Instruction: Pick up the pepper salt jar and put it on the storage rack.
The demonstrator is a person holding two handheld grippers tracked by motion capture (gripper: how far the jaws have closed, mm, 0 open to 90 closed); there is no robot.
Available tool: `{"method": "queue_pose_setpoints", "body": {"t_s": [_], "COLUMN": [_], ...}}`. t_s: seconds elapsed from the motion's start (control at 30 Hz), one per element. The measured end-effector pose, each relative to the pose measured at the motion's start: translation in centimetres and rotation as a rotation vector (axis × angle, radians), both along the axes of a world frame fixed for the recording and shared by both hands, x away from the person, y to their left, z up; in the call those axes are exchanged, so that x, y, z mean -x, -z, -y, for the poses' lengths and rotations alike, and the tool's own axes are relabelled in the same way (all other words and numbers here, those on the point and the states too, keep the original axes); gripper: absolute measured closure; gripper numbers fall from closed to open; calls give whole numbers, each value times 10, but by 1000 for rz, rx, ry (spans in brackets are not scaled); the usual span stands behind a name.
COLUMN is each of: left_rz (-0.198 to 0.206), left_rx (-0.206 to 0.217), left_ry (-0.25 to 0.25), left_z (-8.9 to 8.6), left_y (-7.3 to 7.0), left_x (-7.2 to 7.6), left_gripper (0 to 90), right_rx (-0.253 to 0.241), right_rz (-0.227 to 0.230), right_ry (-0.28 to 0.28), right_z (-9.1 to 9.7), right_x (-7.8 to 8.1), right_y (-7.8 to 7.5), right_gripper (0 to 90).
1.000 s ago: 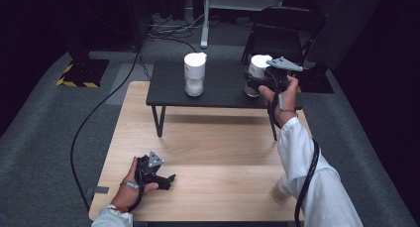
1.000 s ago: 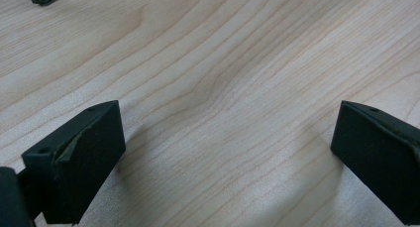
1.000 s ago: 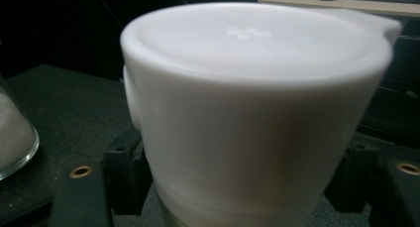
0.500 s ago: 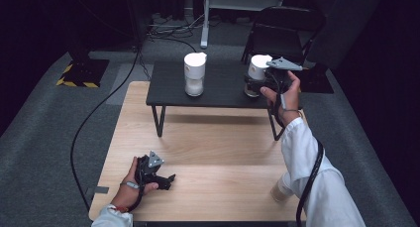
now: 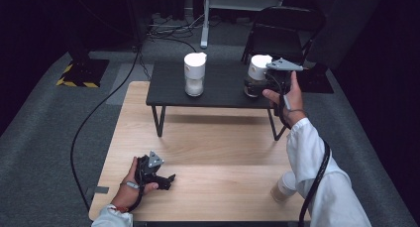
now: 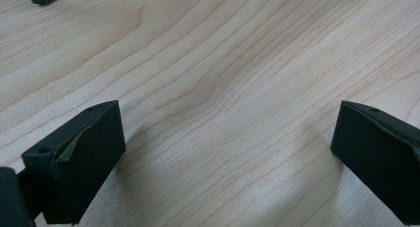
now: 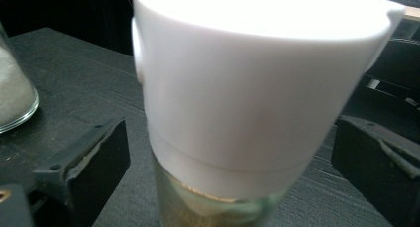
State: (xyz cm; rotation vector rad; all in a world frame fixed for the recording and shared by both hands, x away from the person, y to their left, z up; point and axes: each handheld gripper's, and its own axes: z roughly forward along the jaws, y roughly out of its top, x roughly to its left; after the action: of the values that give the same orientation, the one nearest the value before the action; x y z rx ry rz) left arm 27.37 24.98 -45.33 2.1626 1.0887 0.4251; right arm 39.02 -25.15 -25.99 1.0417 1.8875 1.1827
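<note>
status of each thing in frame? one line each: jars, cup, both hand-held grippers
Right jar: upright on black table, white lid on, between open jaws, not gripped.
Left jar: upright, lid on, white contents.
Paper cup: upright on wooden table, partly behind sleeve.
Right hand-held gripper: jaws just opened, around right jar.
Left hand-held gripper: open, holding nothing, resting on wooden table.

White-lidded glass jar (image 7: 237, 113) between the right gripper's (image 7: 230, 172) just-opened jaws, untouched, on black table (image 7: 64, 83).
</note>
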Motion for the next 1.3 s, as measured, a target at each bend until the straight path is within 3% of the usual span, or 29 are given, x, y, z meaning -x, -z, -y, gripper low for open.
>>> {"method": "queue_pose_setpoints", "body": {"t_s": [0.4,0.97,1.3], "left_rz": [0,0,0], "left_rx": [0,0,-1], "left_ry": [0,0,1], "left_z": [0,0,0], "left_y": [0,0,0], "left_x": [0,0,0], "left_gripper": [0,0,0], "right_rx": [23,38,52], "right_rz": [34,103,109], "right_ry": [-30,-44,-60], "right_z": [7,27,39], "right_x": [18,49,62], "right_y": [1,28,41], "right_gripper": [14,14,14]}}
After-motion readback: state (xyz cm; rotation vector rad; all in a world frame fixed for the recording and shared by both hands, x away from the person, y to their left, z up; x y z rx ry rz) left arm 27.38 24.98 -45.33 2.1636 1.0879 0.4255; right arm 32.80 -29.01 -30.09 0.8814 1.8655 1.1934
